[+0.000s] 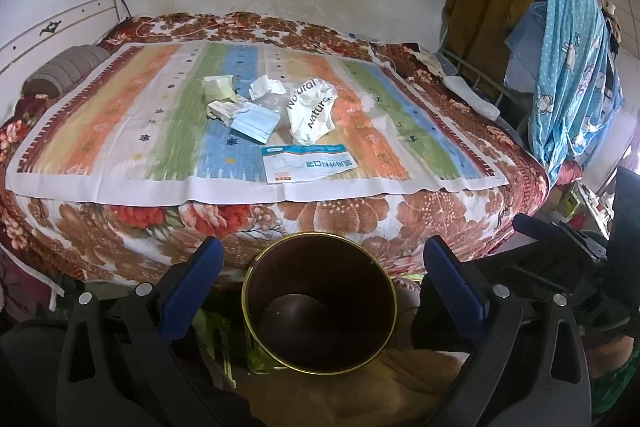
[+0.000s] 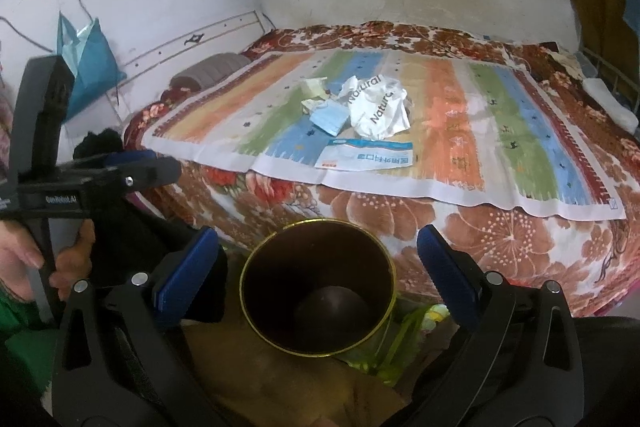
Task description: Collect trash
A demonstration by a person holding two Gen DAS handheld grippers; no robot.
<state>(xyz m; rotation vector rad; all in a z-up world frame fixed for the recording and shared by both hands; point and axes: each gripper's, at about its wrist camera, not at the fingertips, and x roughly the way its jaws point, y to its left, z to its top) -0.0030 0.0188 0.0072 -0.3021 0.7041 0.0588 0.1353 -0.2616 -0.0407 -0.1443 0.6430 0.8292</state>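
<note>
Crumpled trash [image 1: 308, 113], striped cloth [image 1: 120, 131], brown bin [image 1: 320, 307]

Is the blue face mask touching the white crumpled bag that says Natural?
Cannot tell. In the right wrist view the blue face mask lies right beside the white bag, edges seeming to meet, but neither view shows contact or a gap plainly.

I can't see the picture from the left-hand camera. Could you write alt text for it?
A small heap of trash, a crumpled white "Natural" bag, a blue face mask and a flat mask packet, lies on a striped cloth on a bed. In front, the open left hand-held gripper frames an empty dark bin.
</note>
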